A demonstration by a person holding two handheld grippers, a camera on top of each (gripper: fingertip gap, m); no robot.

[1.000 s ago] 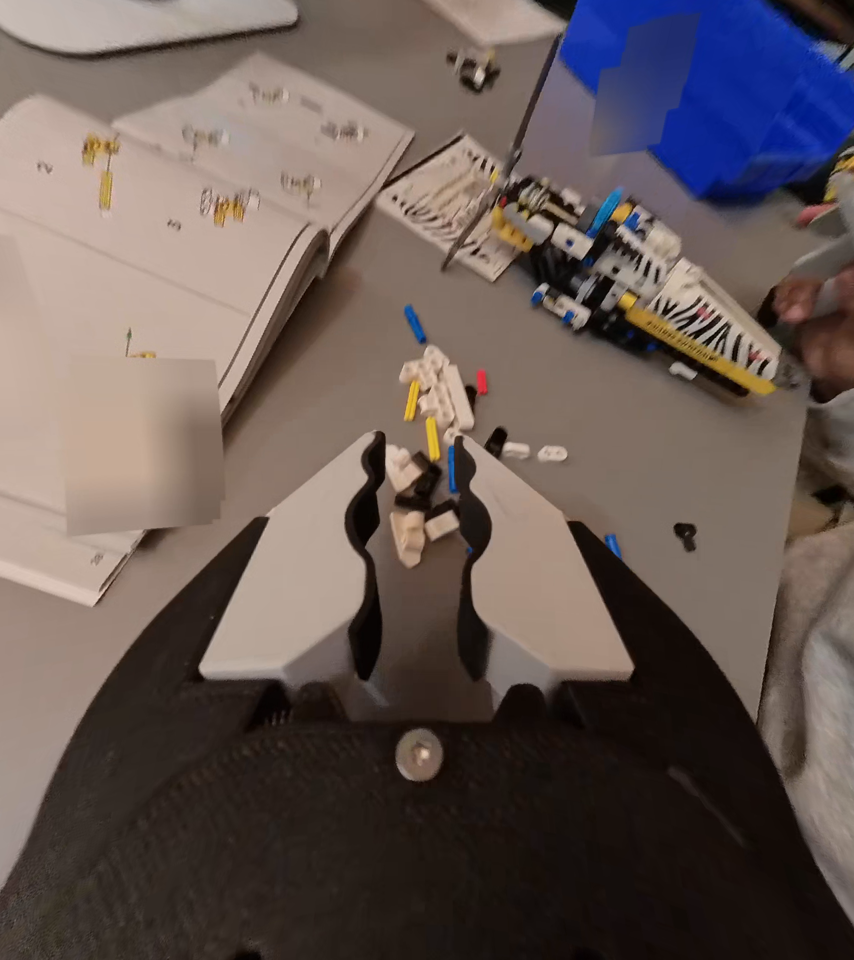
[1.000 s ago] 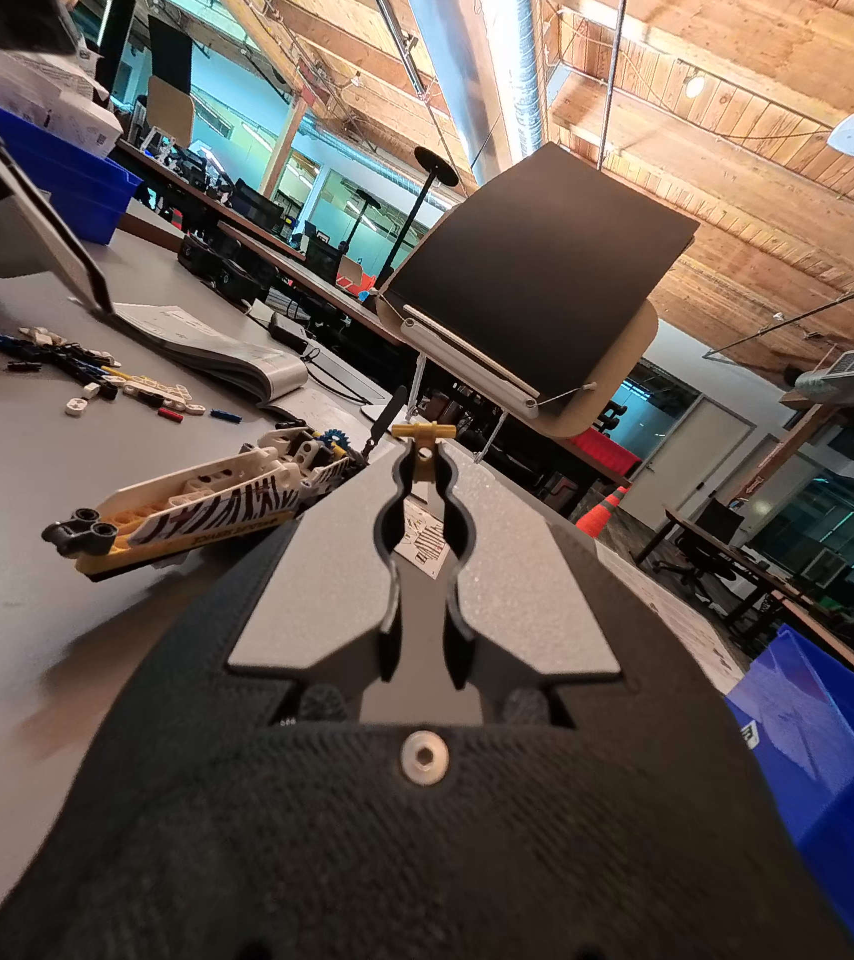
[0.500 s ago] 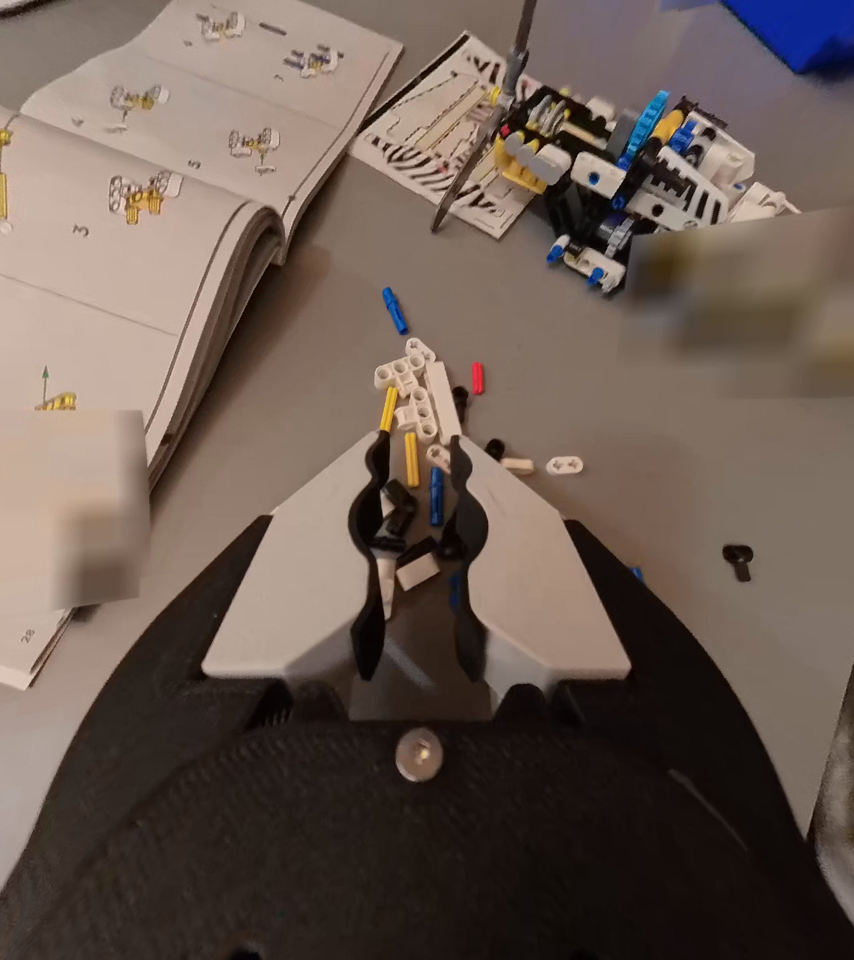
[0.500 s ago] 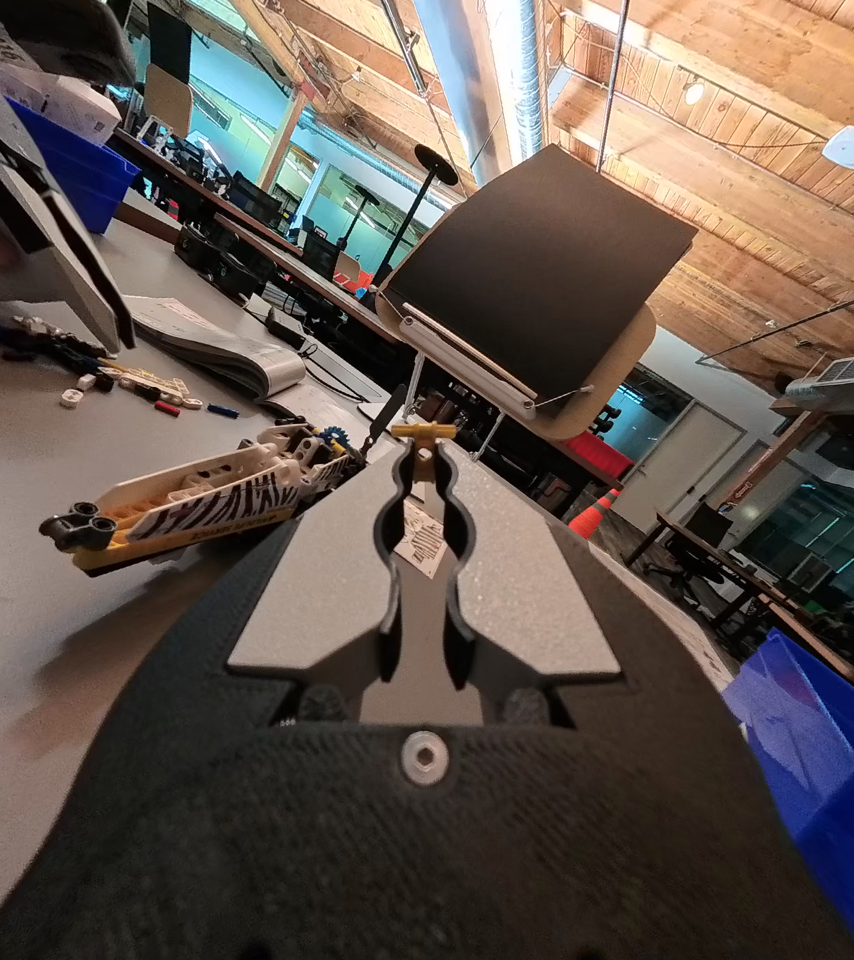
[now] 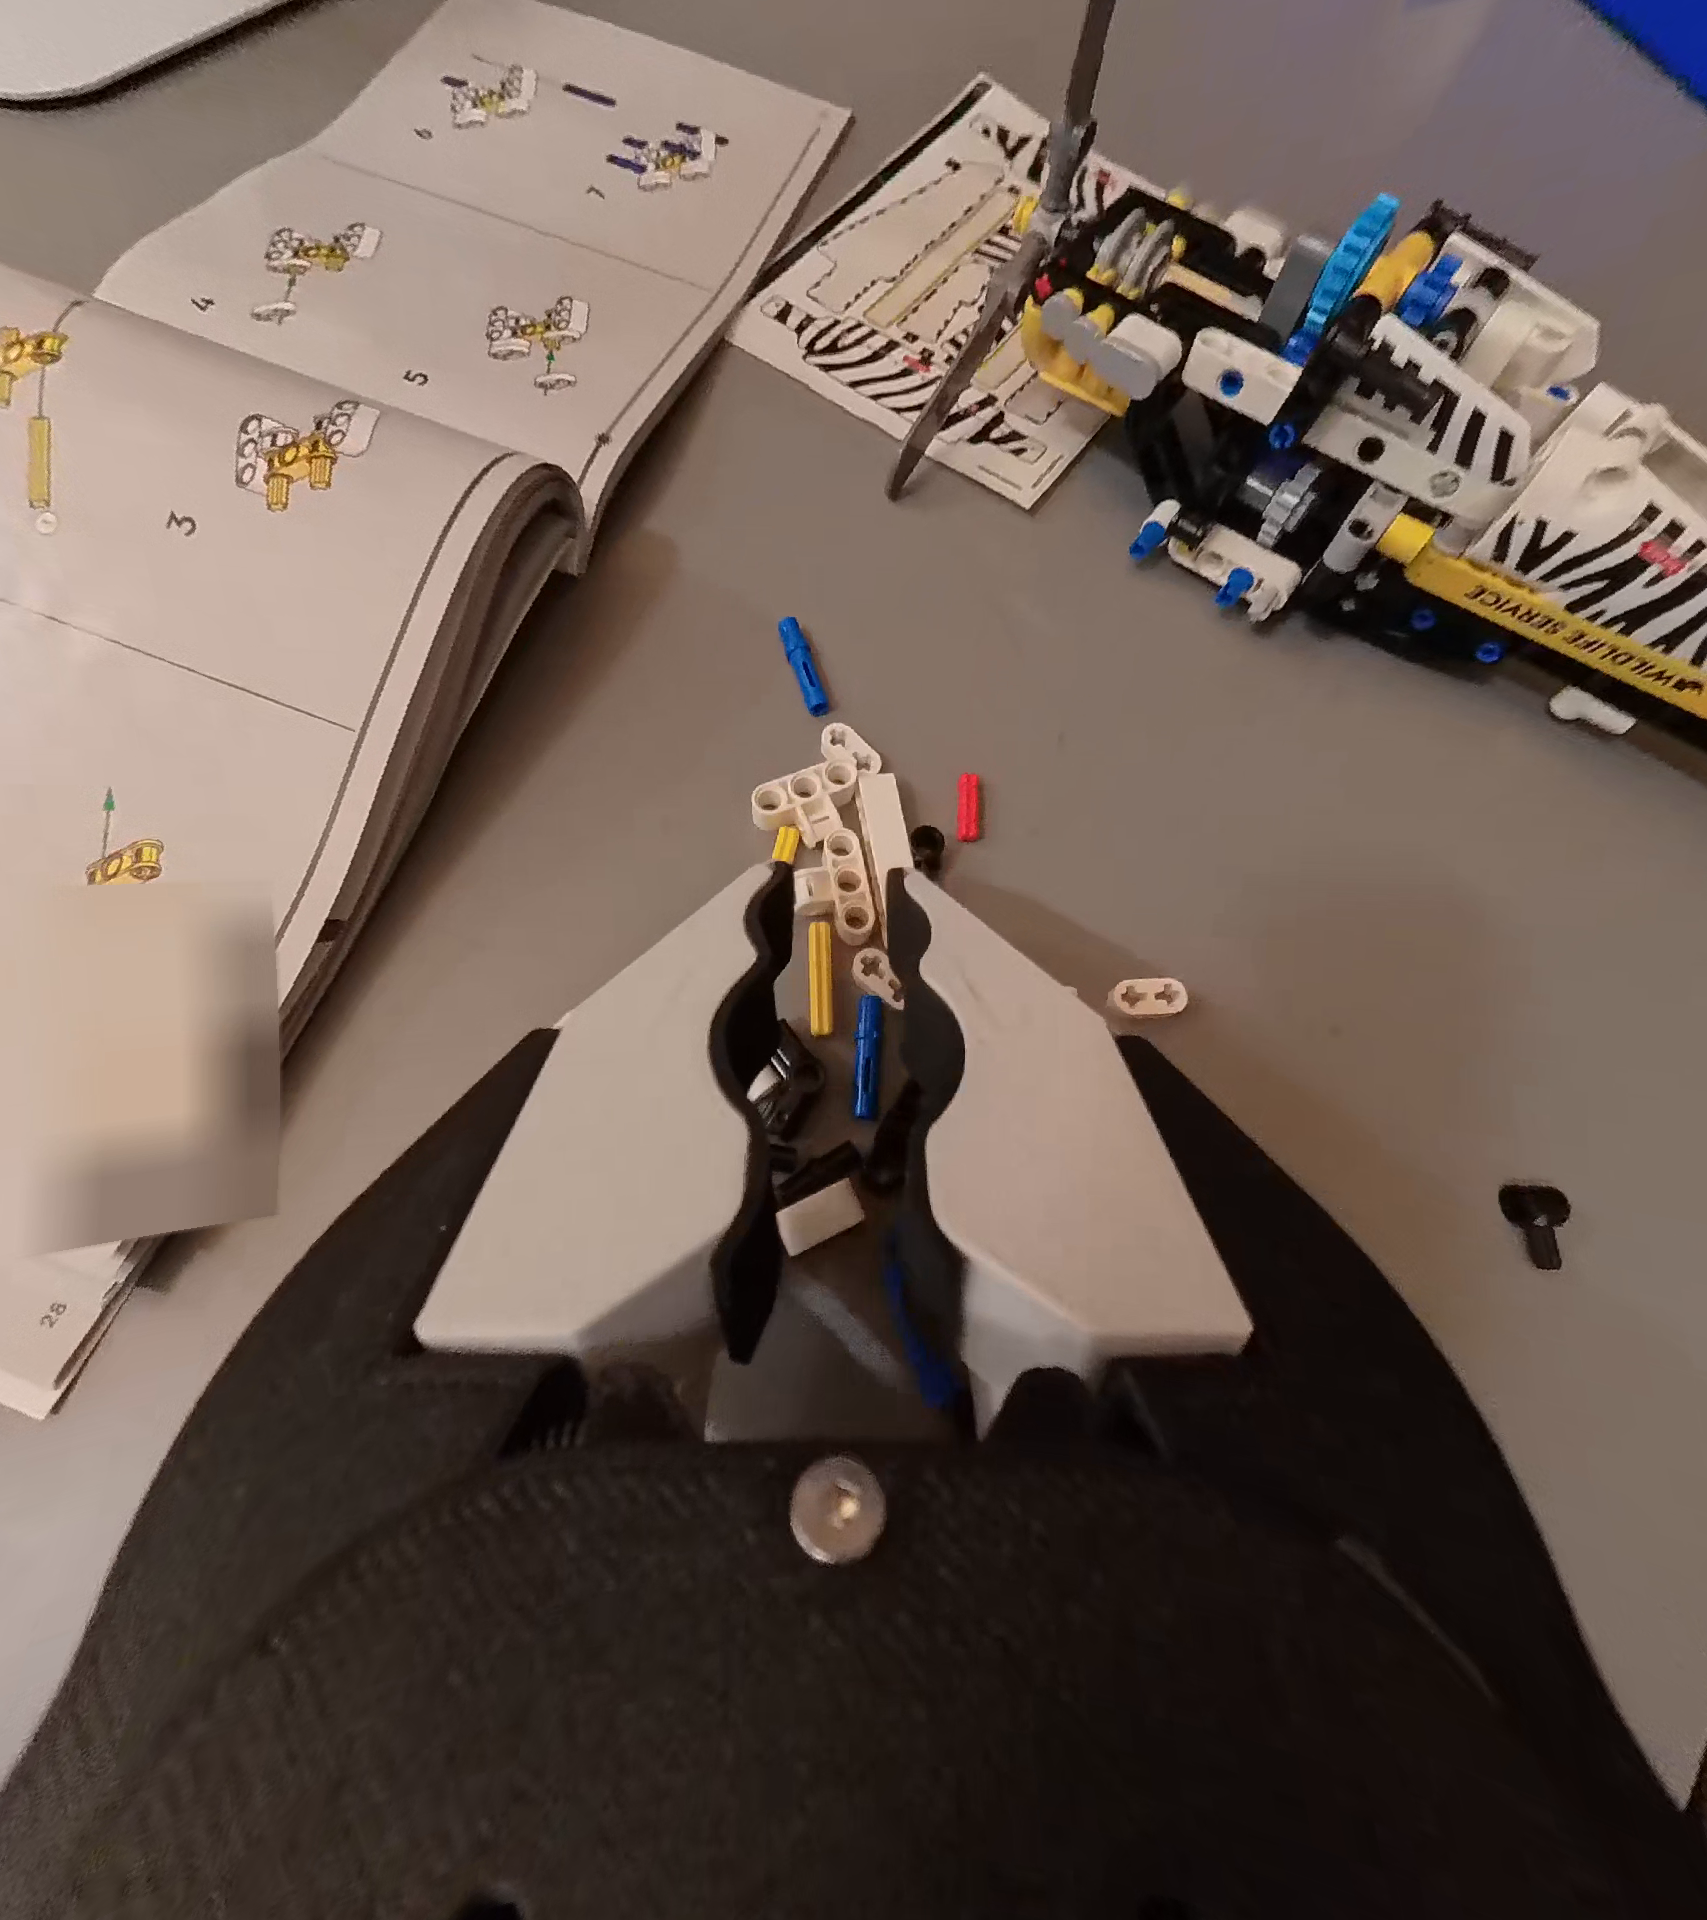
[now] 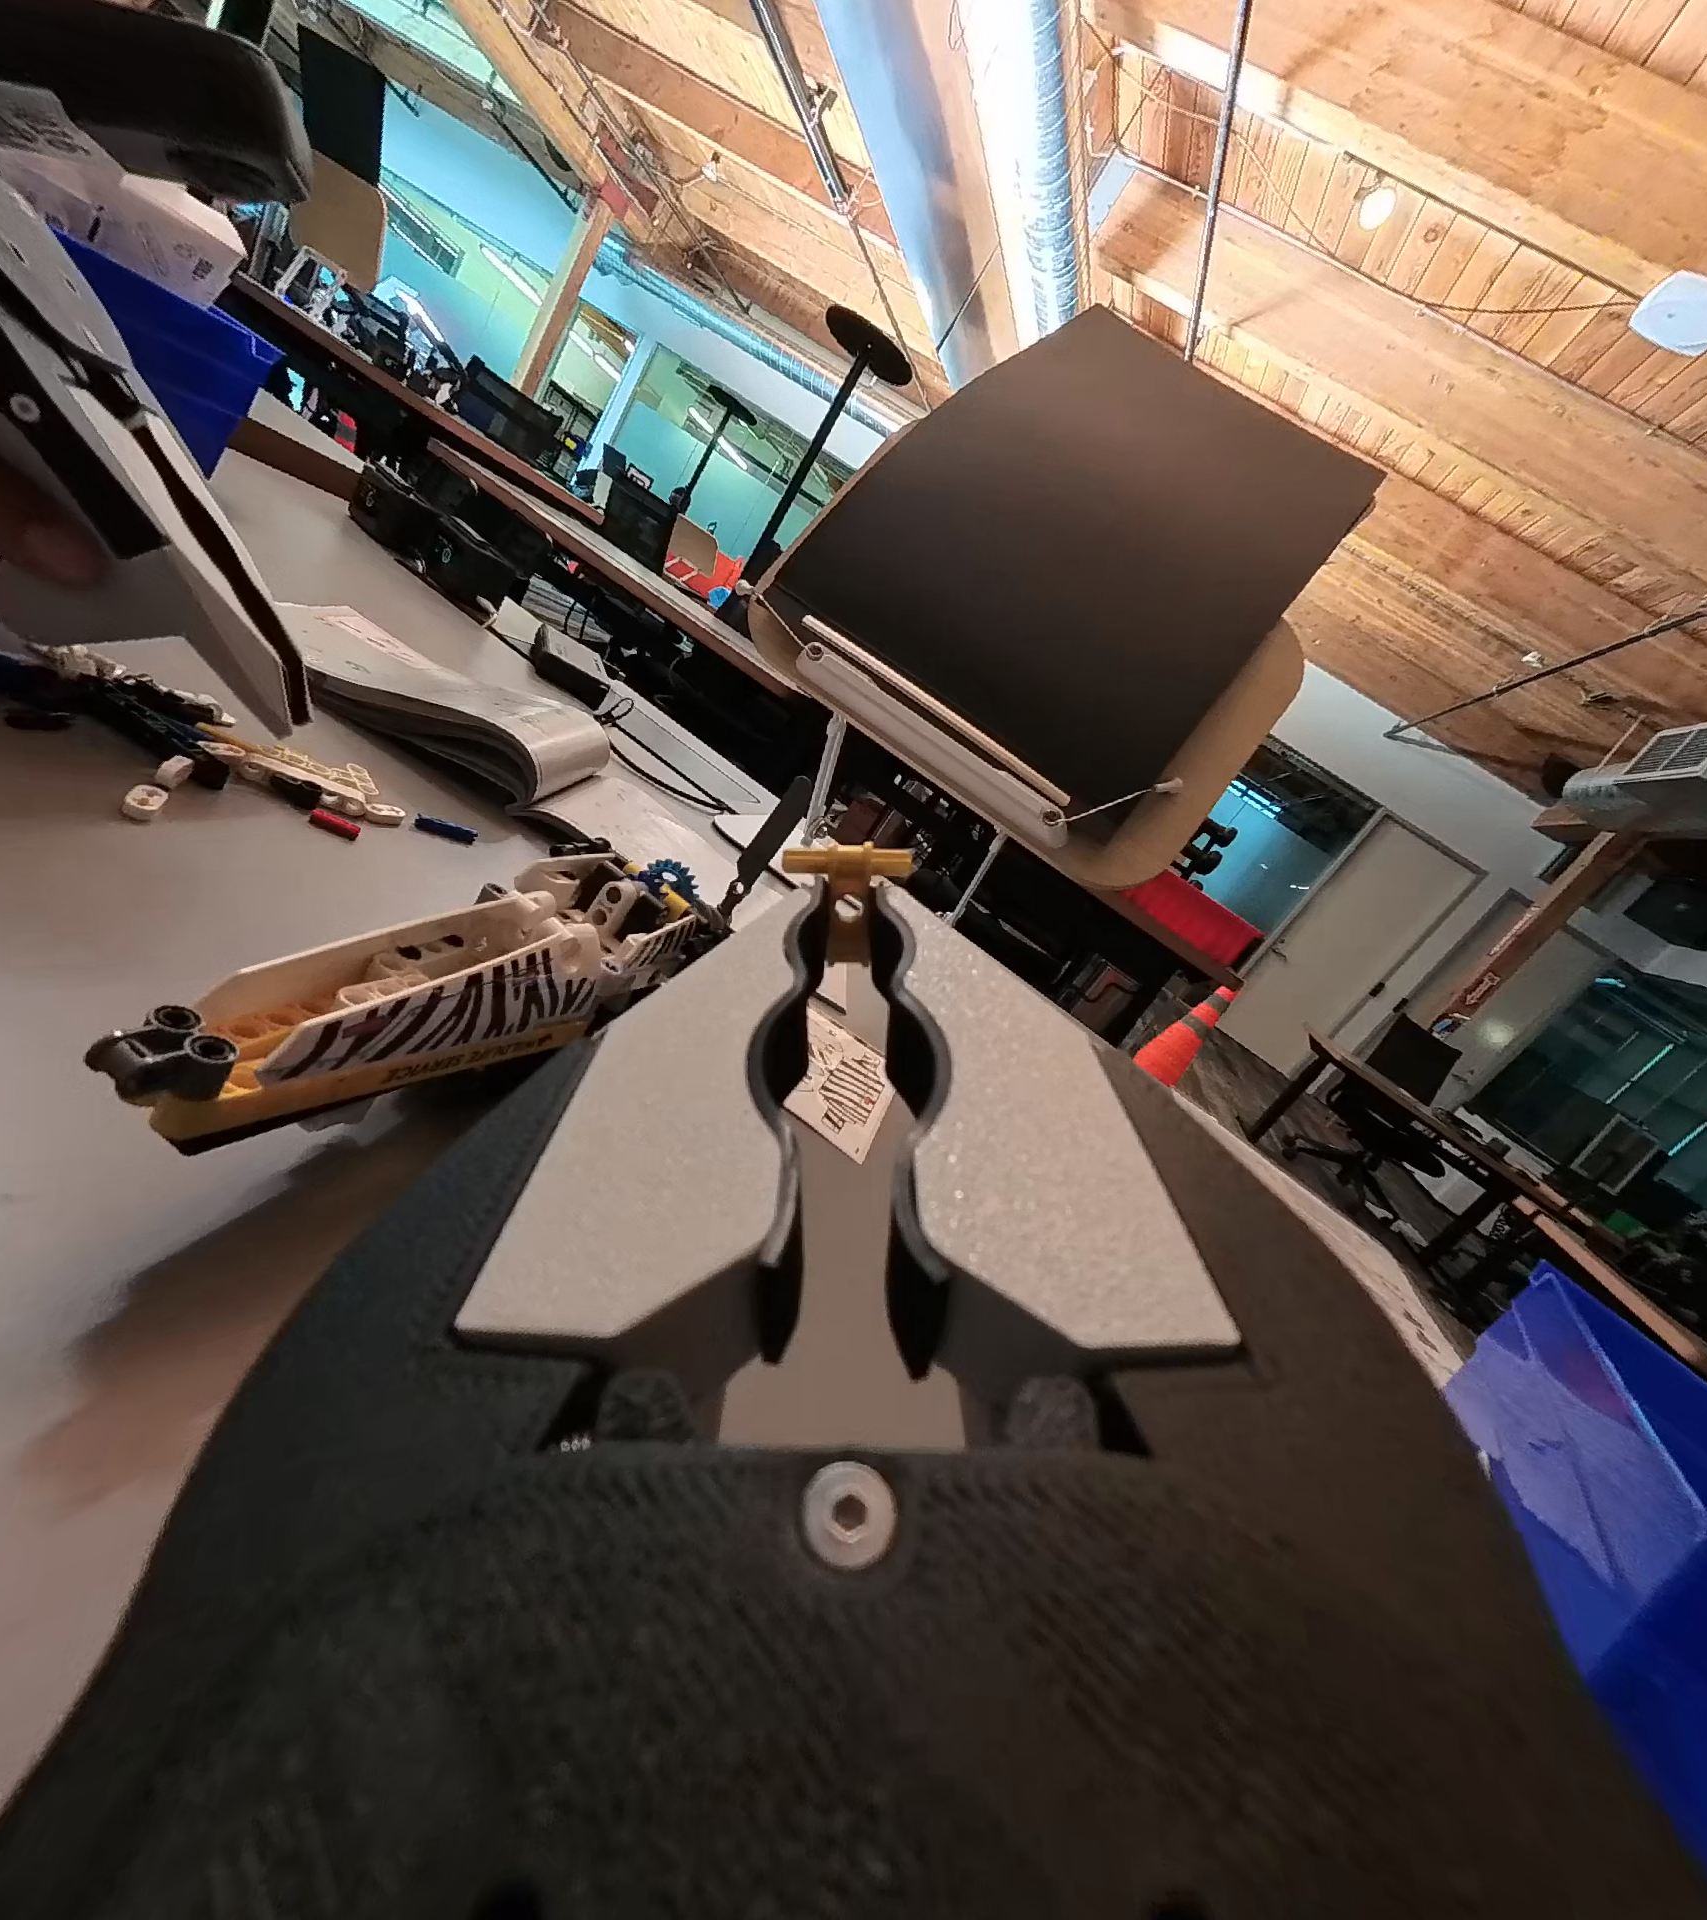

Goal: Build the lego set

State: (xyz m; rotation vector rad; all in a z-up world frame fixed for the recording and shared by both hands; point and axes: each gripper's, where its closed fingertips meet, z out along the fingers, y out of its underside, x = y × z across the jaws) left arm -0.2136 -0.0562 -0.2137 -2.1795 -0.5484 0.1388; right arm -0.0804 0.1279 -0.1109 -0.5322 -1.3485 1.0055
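My left gripper (image 5: 836,883) is open and hovers low over a pile of small loose pieces (image 5: 833,831): white beams, yellow and blue pins, black connectors. Some lie between its fingers, none gripped. The zebra-striped white and yellow lego model (image 5: 1451,447) lies at the upper right; it also shows in the right wrist view (image 6: 392,997). My right gripper (image 6: 844,888) is shut on a small yellow cross-shaped piece (image 6: 847,868), held above the table to the right of the model. The left gripper (image 6: 153,499) shows far left in that view.
An open instruction booklet (image 5: 236,499) lies left of the pile. A zebra sticker sheet (image 5: 942,312) lies by the model. A lone black pin (image 5: 1537,1221) and a white link (image 5: 1148,997) lie to the right. A blue bin (image 6: 1659,1538) stands right of my right gripper. The gap from one gripper's tips to the other's is roughly 25 centimeters.
My left gripper has moved forward and down over the loose pieces, so more of them lie between its open fingers. The right gripper still holds the yellow piece, barely moved.
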